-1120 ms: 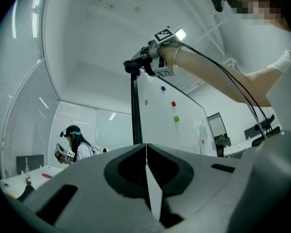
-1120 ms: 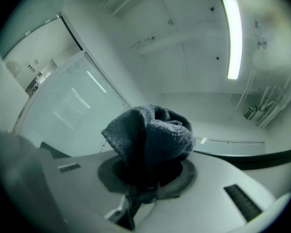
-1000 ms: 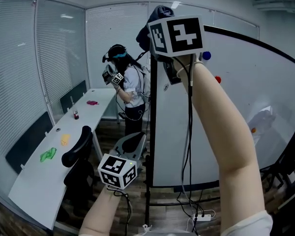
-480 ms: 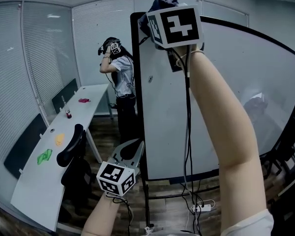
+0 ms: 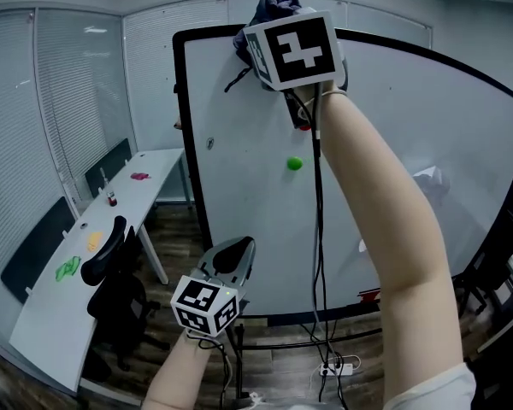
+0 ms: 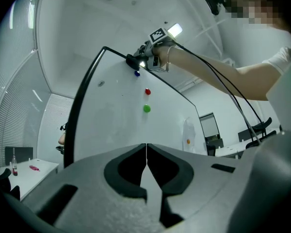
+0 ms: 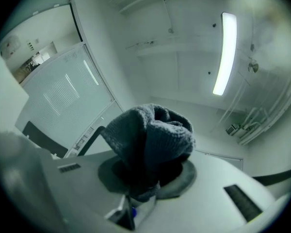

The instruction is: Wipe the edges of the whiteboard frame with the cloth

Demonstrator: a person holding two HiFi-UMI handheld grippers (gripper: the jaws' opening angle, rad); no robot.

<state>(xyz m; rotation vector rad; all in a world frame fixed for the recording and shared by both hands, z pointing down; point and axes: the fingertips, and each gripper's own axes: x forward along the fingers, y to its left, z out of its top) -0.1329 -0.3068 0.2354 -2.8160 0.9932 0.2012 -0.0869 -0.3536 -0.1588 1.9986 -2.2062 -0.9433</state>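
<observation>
**Right arm raised to the board's top edge, cloth clamped; left tool low and closed**

In the head view the right arm (image 5: 372,220) reaches straight up from 5 o'clock to 12 o'clock, elbow nearly extended, wrist at the top; a black cable (image 5: 317,229) hangs down along the forearm. The right tool (image 5: 278,20) sits at 12 o'clock behind its marker cube (image 5: 295,48). Its jaws are clamped on the dark grey cloth (image 5: 274,2), which bunches above them. In the right gripper view the cloth (image 7: 150,140) fills the gap of the right tool (image 7: 148,178) and bulges upward as a folded wad. The cloth lies at the top edge of the whiteboard frame (image 5: 181,101), near the upper left corner; actual contact cannot be confirmed.

The left tool (image 5: 229,261) is held low at 6 to 7 o'clock, forearm rising from the bottom edge, tips pointing up toward the whiteboard (image 5: 239,143) but well apart from it. In the left gripper view the left tool (image 6: 146,154) has its jaws pressed together with nothing between them. Beyond them the black frame (image 6: 80,106) arcs up to the other tool.

A green magnet (image 5: 295,164) sits on the board below the right wrist; a white bench (image 5: 47,323) and a black chair (image 5: 111,272) stand at 8 o'clock.
</observation>
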